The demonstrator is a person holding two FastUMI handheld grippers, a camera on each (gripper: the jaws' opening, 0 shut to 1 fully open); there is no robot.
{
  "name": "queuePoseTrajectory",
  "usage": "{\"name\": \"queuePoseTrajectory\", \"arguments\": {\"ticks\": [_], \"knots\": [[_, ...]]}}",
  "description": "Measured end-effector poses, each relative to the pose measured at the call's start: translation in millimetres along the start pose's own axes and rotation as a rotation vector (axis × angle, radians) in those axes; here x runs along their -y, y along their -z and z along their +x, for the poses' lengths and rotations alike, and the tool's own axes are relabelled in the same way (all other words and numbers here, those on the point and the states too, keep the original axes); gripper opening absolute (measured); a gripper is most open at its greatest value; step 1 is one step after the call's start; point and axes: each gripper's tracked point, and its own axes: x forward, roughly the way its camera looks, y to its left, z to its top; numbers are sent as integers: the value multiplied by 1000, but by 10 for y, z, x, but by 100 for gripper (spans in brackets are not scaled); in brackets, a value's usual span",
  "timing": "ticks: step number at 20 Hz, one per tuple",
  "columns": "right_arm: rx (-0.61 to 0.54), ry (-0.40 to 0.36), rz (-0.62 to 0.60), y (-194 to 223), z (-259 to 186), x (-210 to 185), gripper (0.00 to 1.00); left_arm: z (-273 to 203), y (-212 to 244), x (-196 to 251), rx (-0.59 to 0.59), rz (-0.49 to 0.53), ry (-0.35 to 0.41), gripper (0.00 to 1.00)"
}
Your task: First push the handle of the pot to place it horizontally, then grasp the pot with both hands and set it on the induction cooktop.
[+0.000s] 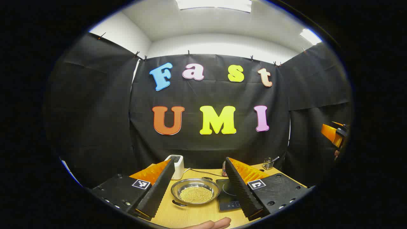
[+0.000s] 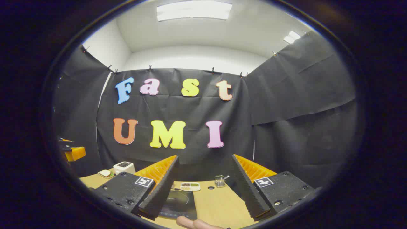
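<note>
Looking along the left gripper (image 1: 199, 190), we have its two fingers spread wide with nothing between them, and the pot (image 1: 195, 190) sits on the table (image 1: 187, 216) straight ahead in that gap. It is a shallow metal pan holding small yellowish grains. Its handle (image 1: 178, 203) pokes from the near-left of the rim toward us, so we judge it runs near-to-far, not yet horizontal. The induction cooktop (image 1: 229, 194) lies just right of the pot, almost touching it.

In the right gripper view, the right gripper (image 2: 203, 197) is also spread open and empty, with the cooktop (image 2: 179, 200) low between its fingers and to the left.

Our left gripper seems the nearer one to that handle, so we expect the push to fall to it, sweeping the handle sideways.
</note>
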Motion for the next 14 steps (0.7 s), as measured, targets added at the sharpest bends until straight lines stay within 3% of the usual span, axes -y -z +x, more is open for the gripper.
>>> {"name": "queuePoseTrajectory", "arguments": {"ticks": [14], "knots": [[-28,3,12,151,43,196,100,-26,68,169,2,30,42,95]]}}
